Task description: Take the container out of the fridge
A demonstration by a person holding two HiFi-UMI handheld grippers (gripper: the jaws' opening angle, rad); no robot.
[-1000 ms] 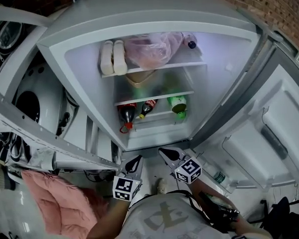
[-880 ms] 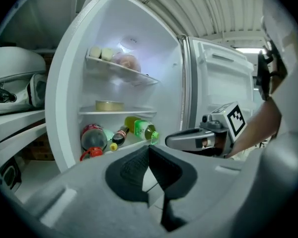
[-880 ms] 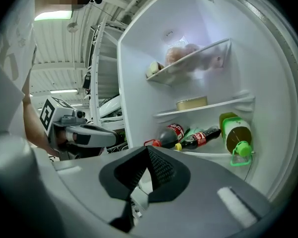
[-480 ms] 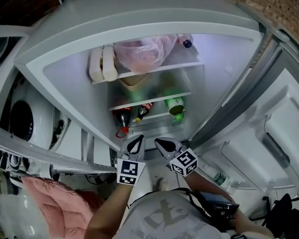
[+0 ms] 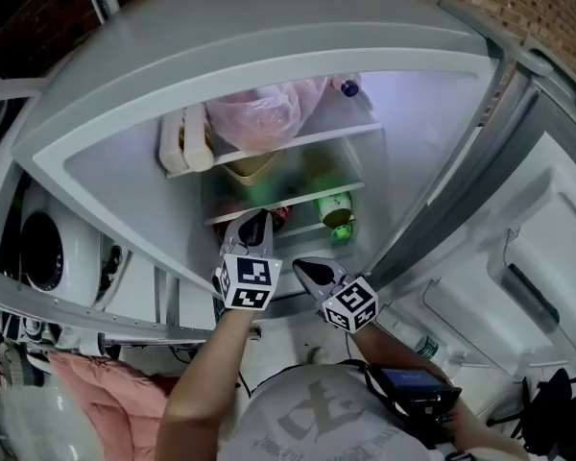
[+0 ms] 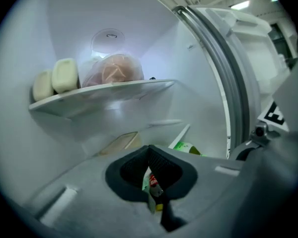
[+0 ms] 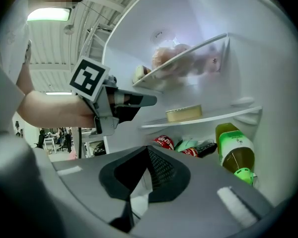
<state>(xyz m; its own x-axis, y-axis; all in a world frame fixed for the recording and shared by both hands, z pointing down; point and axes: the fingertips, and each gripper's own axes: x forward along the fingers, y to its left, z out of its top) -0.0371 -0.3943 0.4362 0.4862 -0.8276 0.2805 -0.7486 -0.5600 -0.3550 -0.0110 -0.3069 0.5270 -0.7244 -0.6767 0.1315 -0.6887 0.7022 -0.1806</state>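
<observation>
Approach stage: container not yet grasped, both tools empty.

Two pale blocks (image 5: 184,137) and a pink bag (image 5: 264,111) occupy the top shelf of the fridge (image 5: 422,113). The container (image 5: 248,168), a shallow tan tub, sits on the middle shelf beneath the bag. The left hand-held gripper (image 5: 256,221) is at the fridge opening, near the container but apart from it, jaws together with nothing between them. The right hand-held gripper (image 5: 302,267) is lower at the opening, likewise closed and empty, with a green bottle (image 5: 334,209) beyond. Recommended: open the left jaws first, enter level over the tub's side, stay clear of the shelf above, clamp firmly, then withdraw straight out.
</observation>
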